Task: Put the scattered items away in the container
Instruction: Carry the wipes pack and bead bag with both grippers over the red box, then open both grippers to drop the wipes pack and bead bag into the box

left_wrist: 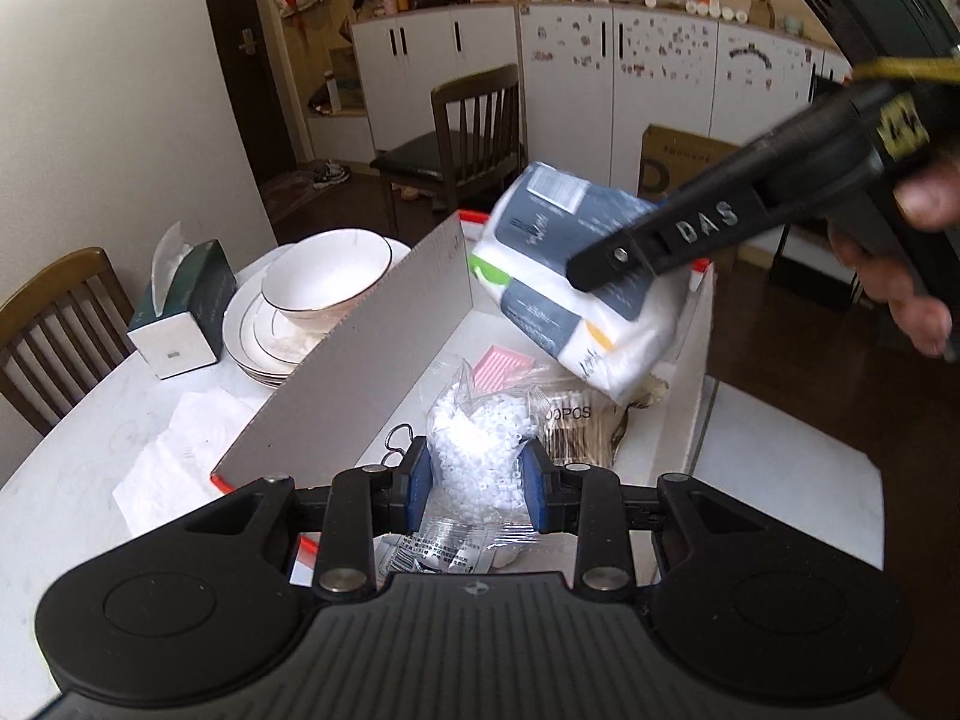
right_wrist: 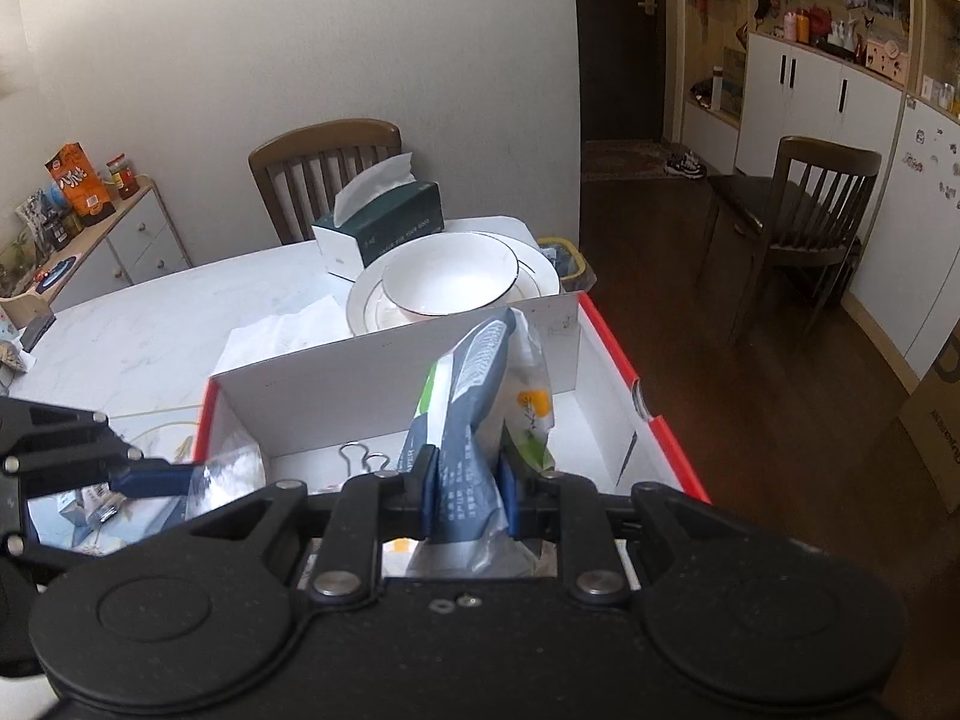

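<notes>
The open white cardboard box with a red rim [left_wrist: 360, 354], which serves as the container, stands on the white marble-look counter [left_wrist: 72, 480] near its edge, and it already holds a pink ribbed card [left_wrist: 503, 363], a clear pack of cotton swabs with brown sticks [left_wrist: 576, 438] and a black metal binder clip [right_wrist: 360, 457] on its floor. Both hands are mid-delivery above it. The left gripper [left_wrist: 477, 489] has its jaws clamped on a clear plastic bag of small white beads [left_wrist: 480, 450], which hangs over the near part of the box. The right gripper [right_wrist: 465, 495] has its jaws clamped on a soft white-and-navy plastic pack of tissues with green and orange marks [right_wrist: 480, 396], held tilted above the far right part of the box; in the left wrist view the same pack [left_wrist: 576, 276] sits just above the swabs. The step in hand seems to be the carry-and-lower stage, with two items brought over the container at once. The next move probably calls for lowering each item into a free patch of the box floor and then letting the jaws part, taking care that the two grippers, which are close together, do not knock each other or the tall upright flap. Outside the box, a white bowl on stacked white plates [right_wrist: 450, 282], a dark green tissue box [right_wrist: 384, 234] and a crumpled white paper sheet [left_wrist: 180, 450] remain on the counter.
</notes>
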`<state>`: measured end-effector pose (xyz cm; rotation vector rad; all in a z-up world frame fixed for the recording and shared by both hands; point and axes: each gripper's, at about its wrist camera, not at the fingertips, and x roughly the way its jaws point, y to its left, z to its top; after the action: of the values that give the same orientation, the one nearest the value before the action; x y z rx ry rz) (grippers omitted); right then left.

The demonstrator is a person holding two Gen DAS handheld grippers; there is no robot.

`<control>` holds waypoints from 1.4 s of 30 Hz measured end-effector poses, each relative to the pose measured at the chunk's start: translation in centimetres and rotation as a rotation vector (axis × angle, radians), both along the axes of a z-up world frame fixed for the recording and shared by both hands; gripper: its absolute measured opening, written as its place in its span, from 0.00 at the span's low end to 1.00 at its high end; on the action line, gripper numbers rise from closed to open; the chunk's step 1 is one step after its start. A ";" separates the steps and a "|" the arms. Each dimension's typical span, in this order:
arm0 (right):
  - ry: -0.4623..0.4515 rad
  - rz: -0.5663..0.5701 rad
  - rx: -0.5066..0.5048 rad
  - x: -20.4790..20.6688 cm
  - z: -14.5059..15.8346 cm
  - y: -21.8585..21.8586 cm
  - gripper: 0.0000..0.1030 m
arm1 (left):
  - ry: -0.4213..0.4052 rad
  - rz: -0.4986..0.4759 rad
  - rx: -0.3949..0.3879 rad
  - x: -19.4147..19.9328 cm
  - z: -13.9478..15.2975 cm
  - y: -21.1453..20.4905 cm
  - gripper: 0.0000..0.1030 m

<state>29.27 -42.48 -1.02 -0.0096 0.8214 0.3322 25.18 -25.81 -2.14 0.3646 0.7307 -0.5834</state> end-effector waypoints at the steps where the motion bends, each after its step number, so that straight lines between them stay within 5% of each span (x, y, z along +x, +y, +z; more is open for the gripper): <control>1: 0.002 0.002 -0.005 0.5 -0.2 0.0 0.19 | 0.004 -0.002 0.012 0.2 -0.2 -0.3 0.29; 22: 0.140 0.008 0.006 6.9 -5.1 1.1 0.20 | 0.208 0.060 0.063 5.1 -4.7 -2.4 0.29; 42: 0.163 0.062 -0.028 6.5 -6.9 2.1 0.29 | 0.312 -0.003 0.124 4.6 -7.0 -3.8 0.29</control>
<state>35.72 -40.34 -7.91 -0.0344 0.9891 0.3830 29.73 -29.65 -9.11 0.3934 1.0696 -0.6062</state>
